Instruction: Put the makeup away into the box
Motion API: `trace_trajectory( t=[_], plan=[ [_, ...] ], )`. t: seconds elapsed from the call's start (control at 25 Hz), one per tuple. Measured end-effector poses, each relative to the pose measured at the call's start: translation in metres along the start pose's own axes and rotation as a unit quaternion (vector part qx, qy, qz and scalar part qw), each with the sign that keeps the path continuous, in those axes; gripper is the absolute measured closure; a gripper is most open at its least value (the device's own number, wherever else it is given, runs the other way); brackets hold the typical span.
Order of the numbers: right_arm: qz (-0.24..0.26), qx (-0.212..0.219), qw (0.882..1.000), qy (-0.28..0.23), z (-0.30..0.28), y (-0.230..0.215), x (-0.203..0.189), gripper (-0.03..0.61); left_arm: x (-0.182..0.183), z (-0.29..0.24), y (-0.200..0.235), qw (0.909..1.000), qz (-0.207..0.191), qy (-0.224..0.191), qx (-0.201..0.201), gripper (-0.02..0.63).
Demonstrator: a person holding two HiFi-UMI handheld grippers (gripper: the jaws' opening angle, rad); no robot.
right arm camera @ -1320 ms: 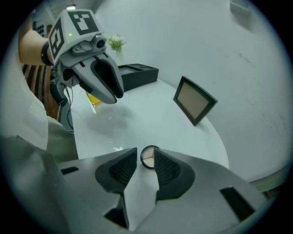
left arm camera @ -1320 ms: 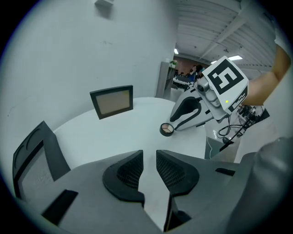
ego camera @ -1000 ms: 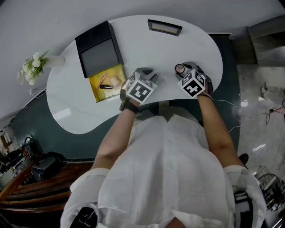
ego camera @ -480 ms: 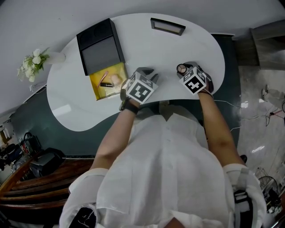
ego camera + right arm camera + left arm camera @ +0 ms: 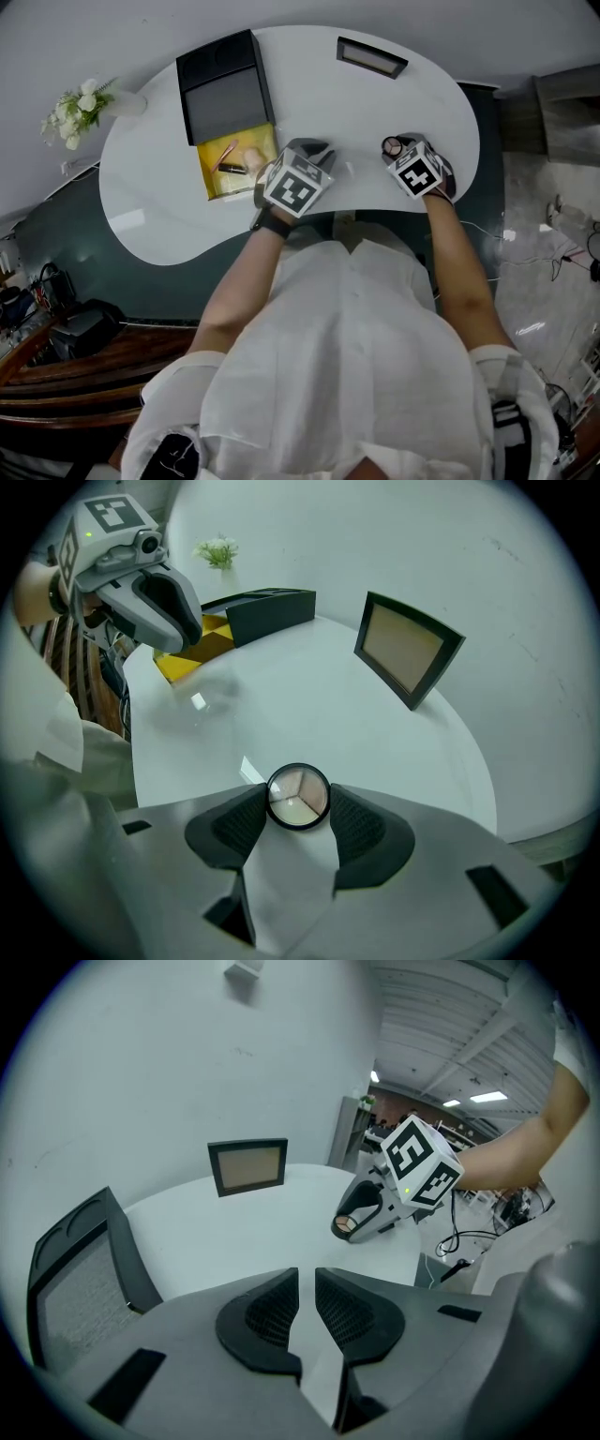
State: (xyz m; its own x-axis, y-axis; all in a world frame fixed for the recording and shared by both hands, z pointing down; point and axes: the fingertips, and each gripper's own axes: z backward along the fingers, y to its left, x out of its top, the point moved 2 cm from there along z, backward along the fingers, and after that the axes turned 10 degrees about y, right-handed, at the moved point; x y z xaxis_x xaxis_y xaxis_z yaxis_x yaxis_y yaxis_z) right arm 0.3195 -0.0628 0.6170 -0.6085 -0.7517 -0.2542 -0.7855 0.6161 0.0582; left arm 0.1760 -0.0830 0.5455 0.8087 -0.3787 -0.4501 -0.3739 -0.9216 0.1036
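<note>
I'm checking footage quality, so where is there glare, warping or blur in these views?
Head view: wide-angle bend curves the white table, pale sheen near its left edge. Left gripper view: fisheye, dark corners, bright ceiling lights upper right. Right gripper view: glare patches on the table near the sharp compact.

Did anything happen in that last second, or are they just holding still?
Almost nothing. The head camera swung a little, so the whole white table sits shifted in the picture. The right gripper still pinches the round compact, the left gripper stays shut and empty beside the yellow box. Nothing was picked up or let go.
</note>
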Motion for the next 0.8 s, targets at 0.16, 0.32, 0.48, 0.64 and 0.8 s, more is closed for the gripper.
trace_trajectory(
  t=[0.16, 0.32, 0.48, 0.64, 0.8],
  plan=[
    [0.007, -0.011, 1.0, 0.0, 0.003, 0.0, 0.006, 0.371, -0.007, 0.015, 0.01, 0.9996, 0.016, -0.023, 0.01, 0.563],
    [0.01, -0.017, 1.0, -0.016, 0.013, 0.005, 0.028, 0.373, -0.013, 0.038, 0.022, 0.9976, 0.036, -0.056, 0.021, 0.583],
    [0.034, -0.022, 0.998, -0.04, 0.024, 0.013, 0.065, 0.373, -0.025, 0.066, 0.038, 0.9939, 0.055, -0.085, 0.044, 0.589],
    [0.059, -0.014, 0.996, -0.063, 0.033, 0.034, 0.108, 0.373, -0.053, 0.096, 0.061, 0.9881, 0.09, -0.101, 0.073, 0.591],
    [0.096, -0.001, 0.992, -0.08, 0.036, 0.062, 0.152, 0.373, -0.091, 0.123, 0.09, 0.98, 0.132, -0.109, 0.102, 0.592]
  ],
)
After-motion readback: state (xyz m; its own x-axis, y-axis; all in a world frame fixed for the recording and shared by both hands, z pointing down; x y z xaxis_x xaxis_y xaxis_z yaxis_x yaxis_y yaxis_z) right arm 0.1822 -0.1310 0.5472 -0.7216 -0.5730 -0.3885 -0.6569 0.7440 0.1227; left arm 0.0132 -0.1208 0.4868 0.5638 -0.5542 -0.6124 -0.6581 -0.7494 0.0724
